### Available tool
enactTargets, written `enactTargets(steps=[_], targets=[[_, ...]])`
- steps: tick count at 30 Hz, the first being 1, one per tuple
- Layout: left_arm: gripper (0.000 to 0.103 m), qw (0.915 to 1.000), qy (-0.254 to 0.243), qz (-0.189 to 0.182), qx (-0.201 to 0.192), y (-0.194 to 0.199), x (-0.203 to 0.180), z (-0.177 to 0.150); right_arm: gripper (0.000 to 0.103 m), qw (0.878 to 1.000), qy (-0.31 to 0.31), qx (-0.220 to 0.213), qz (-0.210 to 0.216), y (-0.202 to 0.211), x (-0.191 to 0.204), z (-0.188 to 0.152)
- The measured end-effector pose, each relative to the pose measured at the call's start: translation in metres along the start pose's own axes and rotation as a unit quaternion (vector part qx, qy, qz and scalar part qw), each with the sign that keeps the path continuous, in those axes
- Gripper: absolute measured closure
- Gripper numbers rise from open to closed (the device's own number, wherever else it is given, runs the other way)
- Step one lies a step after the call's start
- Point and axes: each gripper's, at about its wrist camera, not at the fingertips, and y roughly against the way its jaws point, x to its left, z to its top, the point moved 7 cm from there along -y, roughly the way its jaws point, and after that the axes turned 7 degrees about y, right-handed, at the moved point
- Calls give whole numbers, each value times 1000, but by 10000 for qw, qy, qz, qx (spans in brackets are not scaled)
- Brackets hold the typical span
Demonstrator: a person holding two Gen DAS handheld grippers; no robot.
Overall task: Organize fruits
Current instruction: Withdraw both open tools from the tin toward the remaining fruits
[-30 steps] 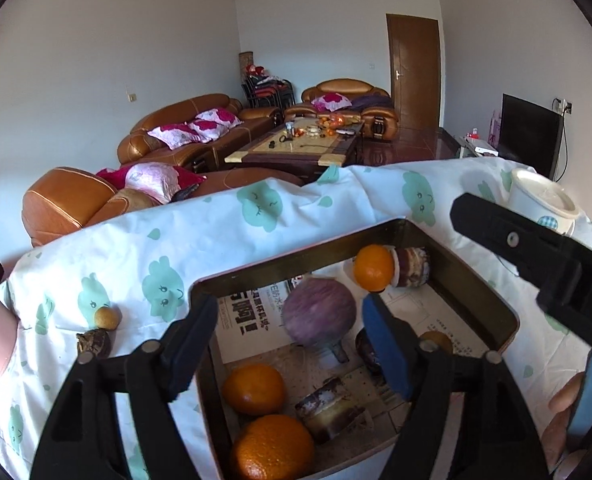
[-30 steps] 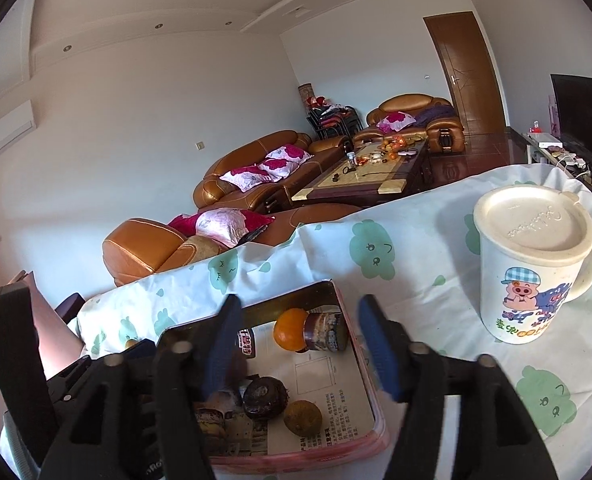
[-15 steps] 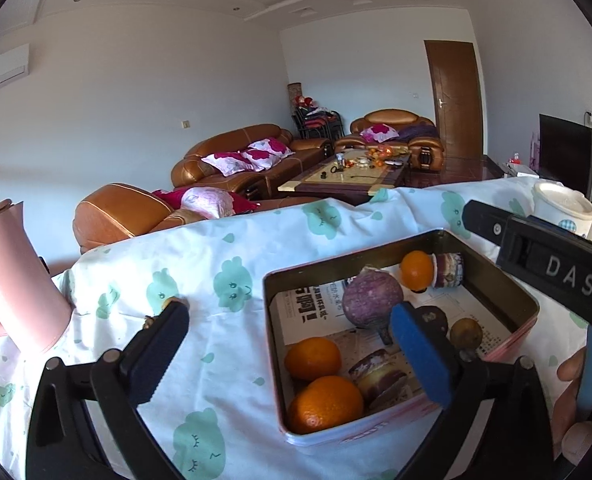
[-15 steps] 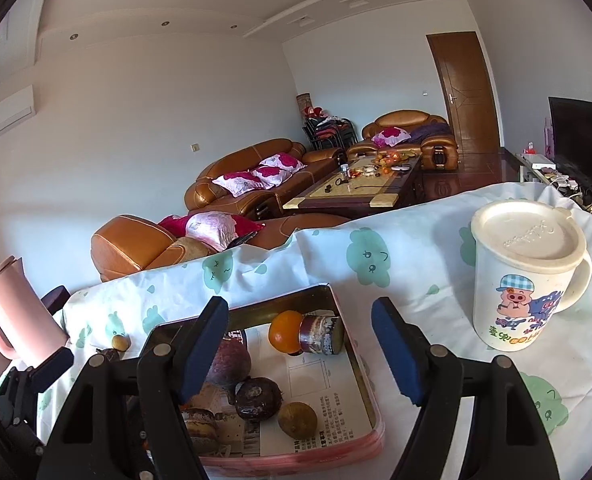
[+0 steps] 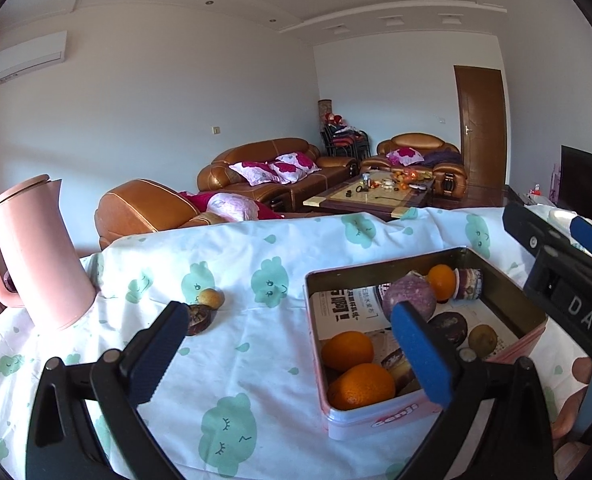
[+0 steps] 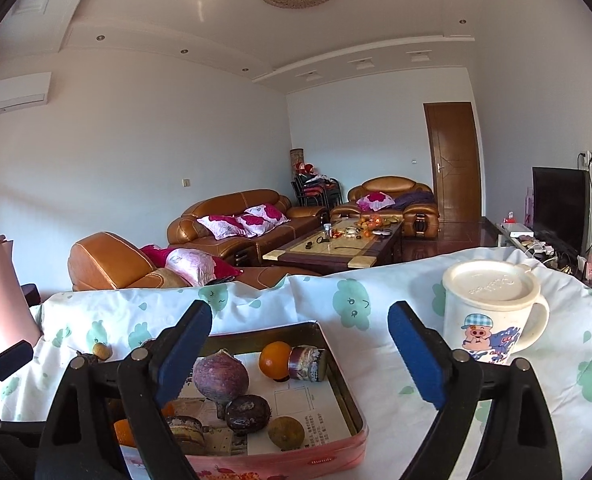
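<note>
A pink metal tin (image 5: 380,424) lined with newspaper stands on the table and holds several oranges (image 5: 362,386), a purple round vegetable (image 5: 406,298), dark fruits (image 6: 247,412) and small jars. The tin also shows in the right wrist view (image 6: 336,454). A small yellow fruit (image 5: 211,298) and a dark round piece (image 5: 197,319) lie on the cloth left of the tin. My left gripper (image 5: 287,346) is open and empty, above the cloth between these and the tin. My right gripper (image 6: 300,348) is open and empty, above the tin's far right corner.
A pink kettle (image 5: 31,256) stands at the table's left. A white lidded mug with a pig picture (image 6: 492,316) stands right of the tin. The table carries a white cloth with green clouds (image 5: 223,364). Sofas and a coffee table lie beyond.
Both grippers have pulled back and risen from the tin. The left view has swung left, so the kettle and loose fruits show. Both stayed open.
</note>
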Motion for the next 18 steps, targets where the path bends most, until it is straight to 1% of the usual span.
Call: enactTargets(steps=[4, 7, 9, 11, 12, 13, 14, 16, 18], targets=[[0, 10000, -21, 50, -53, 4, 1, -1, 9, 9995, 193, -110, -236, 13, 5, 1], [0, 9999, 98, 37, -96, 8, 6, -2, 6, 9987, 283, -149, -385, 21, 7, 1], [0, 9998, 165, -48, -125, 10, 9, -1, 5, 9978, 365, -38, -552, 21, 7, -1], [0, 9997, 208, -63, -126, 12, 11, -2, 5, 9962, 363, 325, -716, 14, 4, -9], [0, 9996, 238, -81, -122, 13, 13, -2, 5, 9954, 284, 573, -711, 10, 1, -13], [0, 9995, 271, -118, -111, 14, 14, -2, 5, 9954, 184, 692, -633, 9, -1, -16], [0, 9993, 309, -169, -88, 14, 15, -3, 5, 9959, 87, 670, -599, 11, -4, -17], [0, 9990, 397, -226, 18, 12, 19, -5, 5, 9972, -29, 445, -603, 22, -7, -16], [0, 9983, 490, -253, 167, 10, 25, -8, 5, 9985, -43, 396, -385, 27, -2, -17]])
